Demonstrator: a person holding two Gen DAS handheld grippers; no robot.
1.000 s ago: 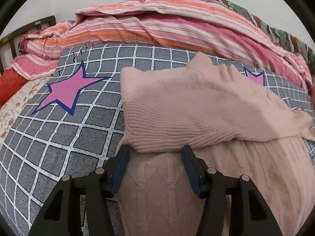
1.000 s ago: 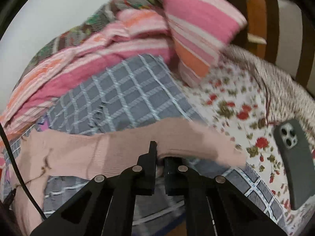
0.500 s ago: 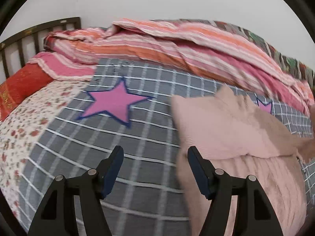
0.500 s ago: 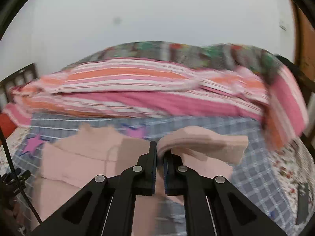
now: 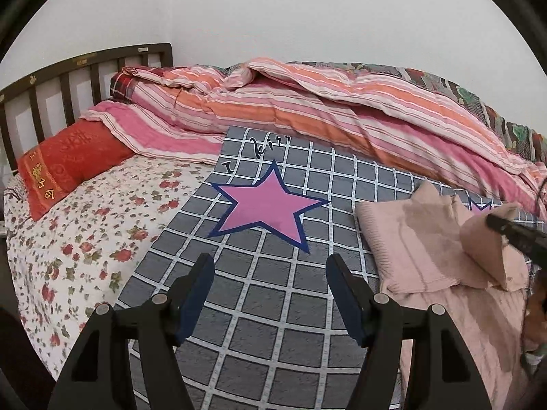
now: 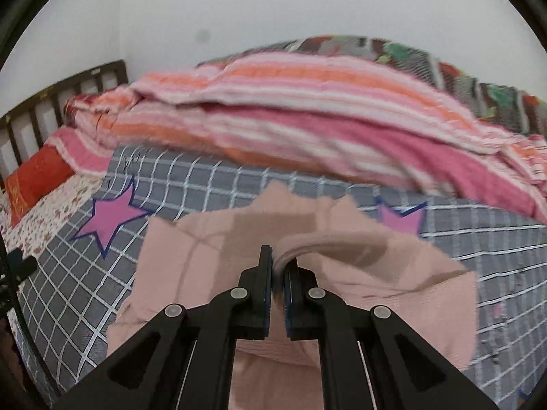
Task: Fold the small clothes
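A grey checked blanket (image 5: 273, 307) with a pink star (image 5: 266, 210) covers the near part of the bed. To its left lies a floral sheet (image 5: 85, 239), with a red pillow (image 5: 68, 164) at the far left by the dark slatted headboard (image 5: 68, 78). A striped pink and orange quilt (image 5: 324, 119) is heaped along the far side, against the white wall (image 5: 273, 17).

Right wrist view: motion blur smears the striped quilt (image 6: 307, 119) beyond the fingertips; the pink sweater (image 6: 205, 256) runs under the fingers, its lower hem concealed. Left wrist view: right of the fingers, the sweater (image 5: 420, 249) and right gripper (image 5: 523, 239) are cropped by the frame edge.
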